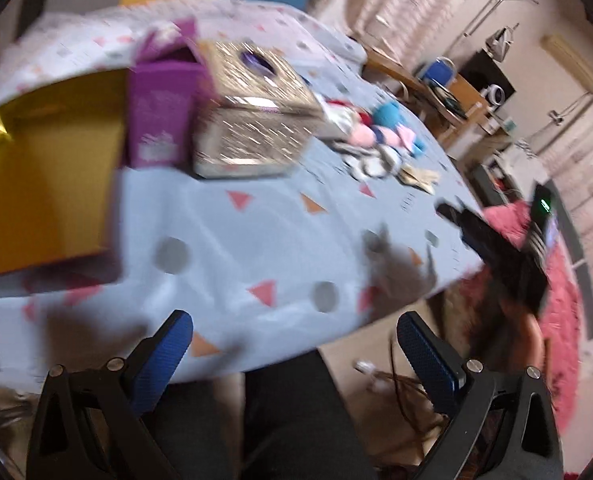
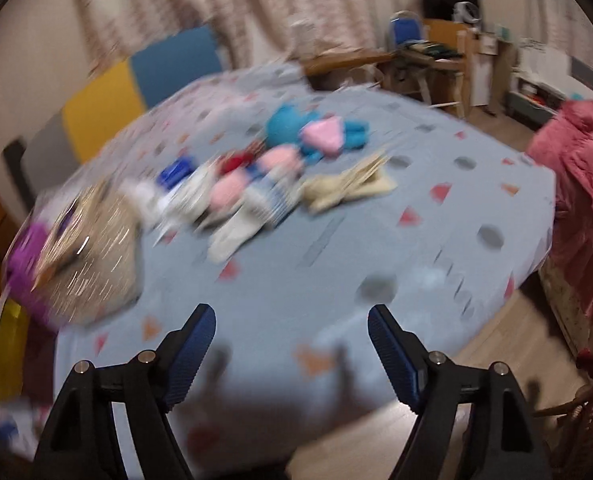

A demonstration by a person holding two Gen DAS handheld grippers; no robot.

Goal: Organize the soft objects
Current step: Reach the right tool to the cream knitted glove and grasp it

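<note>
A blurred heap of soft toys (image 2: 280, 168) — a blue plush, pink pieces, striped white-and-blue fabric — is seen mid-surface on the light blue patterned sheet (image 2: 336, 248), beside a glittery box (image 2: 92, 256) and a purple box (image 1: 158, 120). Left tongs (image 1: 296, 344) and right tongs (image 2: 292, 340) are spread wide at the near edge. Nothing is gripped or touched.
</note>
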